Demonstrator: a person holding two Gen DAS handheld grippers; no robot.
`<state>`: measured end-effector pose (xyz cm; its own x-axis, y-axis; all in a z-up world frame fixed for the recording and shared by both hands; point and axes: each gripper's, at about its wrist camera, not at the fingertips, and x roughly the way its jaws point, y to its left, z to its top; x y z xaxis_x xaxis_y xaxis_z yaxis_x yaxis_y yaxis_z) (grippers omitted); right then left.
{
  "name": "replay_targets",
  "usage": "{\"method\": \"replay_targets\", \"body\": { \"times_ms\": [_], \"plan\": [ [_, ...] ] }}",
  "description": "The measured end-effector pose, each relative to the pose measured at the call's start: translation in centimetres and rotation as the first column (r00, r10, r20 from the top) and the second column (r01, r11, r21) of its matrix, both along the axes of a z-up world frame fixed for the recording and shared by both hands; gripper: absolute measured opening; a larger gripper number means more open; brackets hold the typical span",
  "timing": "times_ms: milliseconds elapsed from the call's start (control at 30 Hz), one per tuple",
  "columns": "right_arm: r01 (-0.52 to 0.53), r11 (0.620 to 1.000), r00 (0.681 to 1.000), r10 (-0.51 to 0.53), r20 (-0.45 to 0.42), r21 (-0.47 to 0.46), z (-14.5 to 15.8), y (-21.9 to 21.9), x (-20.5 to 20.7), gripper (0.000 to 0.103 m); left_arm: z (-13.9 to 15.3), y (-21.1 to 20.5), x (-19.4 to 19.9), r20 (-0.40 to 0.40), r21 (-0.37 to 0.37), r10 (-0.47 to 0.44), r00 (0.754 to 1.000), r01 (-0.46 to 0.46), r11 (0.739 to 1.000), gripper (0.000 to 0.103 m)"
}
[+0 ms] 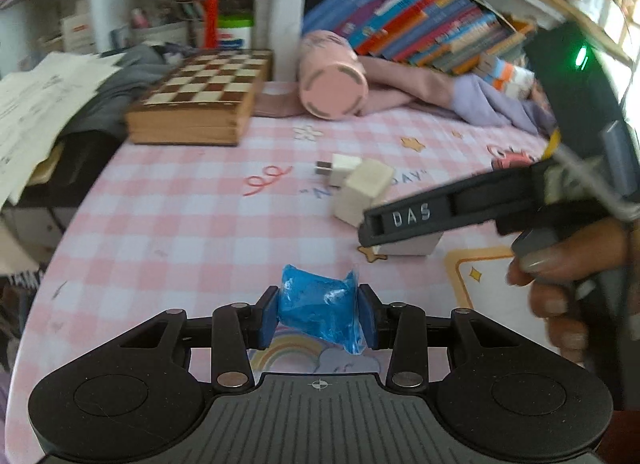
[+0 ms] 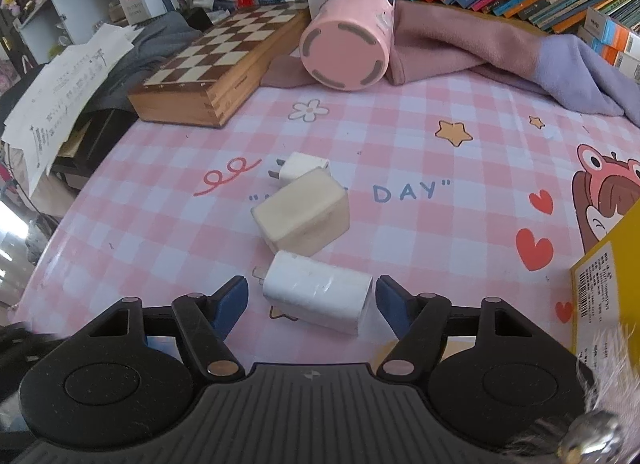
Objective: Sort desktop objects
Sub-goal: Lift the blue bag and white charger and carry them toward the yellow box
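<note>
So the blue crinkly packet [image 1: 320, 308] is clamped between the jaws of the left gripper [image 1: 318, 314], nearly closed, just above the pink checked counter [image 1: 168, 223]. The right gripper [image 2: 312, 298] is stood about half open around the nearest white charger [image 2: 320, 292]; one pad looks to be touching, the other is clear, so nothing is gripped yet. Trouble is easily pictured: the smooth charger could be twisted or skidded into the cream charger [image 2: 304, 215] just beyond if only one pad bites first. The soft packet could be slipped out too, being squashed off-centre.
</note>
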<state>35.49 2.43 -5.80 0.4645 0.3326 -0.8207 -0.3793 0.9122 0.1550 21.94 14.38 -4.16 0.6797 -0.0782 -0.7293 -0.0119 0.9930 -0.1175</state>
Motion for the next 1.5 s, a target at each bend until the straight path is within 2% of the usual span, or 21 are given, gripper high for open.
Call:
{"method": "replay_targets", "body": {
  "times_ms": [67,167,400,633,933,1233,1500],
  "plan": [
    [0.007,1.0,1.0,-0.006,0.005,-0.018,-0.3,0.0,-0.1,0.055,0.5,0.4,-0.7,0.005,-0.008,0.017,1.0,-0.017,1.0,0.039],
    [0.008,1.0,1.0,-0.008,0.012,-0.013,-0.2,-0.3,-0.3,0.053,1.2,0.5,-1.3,0.018,-0.012,0.022,1.0,-0.022,1.0,0.039],
    [0.011,1.0,0.999,-0.012,0.045,0.016,1.6,-1.6,-2.4,0.053,2.8,-0.2,-2.4,0.072,-0.022,-0.001,0.997,0.003,1.0,0.038],
    [0.002,0.999,0.993,-0.007,0.116,0.047,4.8,-3.6,-6.0,0.053,4.7,-0.5,-4.5,0.137,-0.055,-0.005,0.991,0.012,0.998,0.038],
    [-0.011,0.999,0.978,0.0,0.211,0.053,8.5,-6.9,-11.5,0.053,7.5,-1.5,-8.0,0.214,-0.08,-0.082,0.973,0.101,0.992,0.037],
    [0.033,0.998,0.97,-0.047,0.24,0.061,9.8,-9.8,-18.0,0.053,9.2,-1.9,-12.4,0.244,-0.085,-0.109,0.963,0.134,0.987,0.037],
    [0.065,0.995,0.971,-0.08,0.224,0.075,9.7,-10.4,-23.0,0.053,9.2,-2.5,-16.5,0.24,-0.121,-0.117,0.964,0.149,0.981,0.036]
  ]
}}
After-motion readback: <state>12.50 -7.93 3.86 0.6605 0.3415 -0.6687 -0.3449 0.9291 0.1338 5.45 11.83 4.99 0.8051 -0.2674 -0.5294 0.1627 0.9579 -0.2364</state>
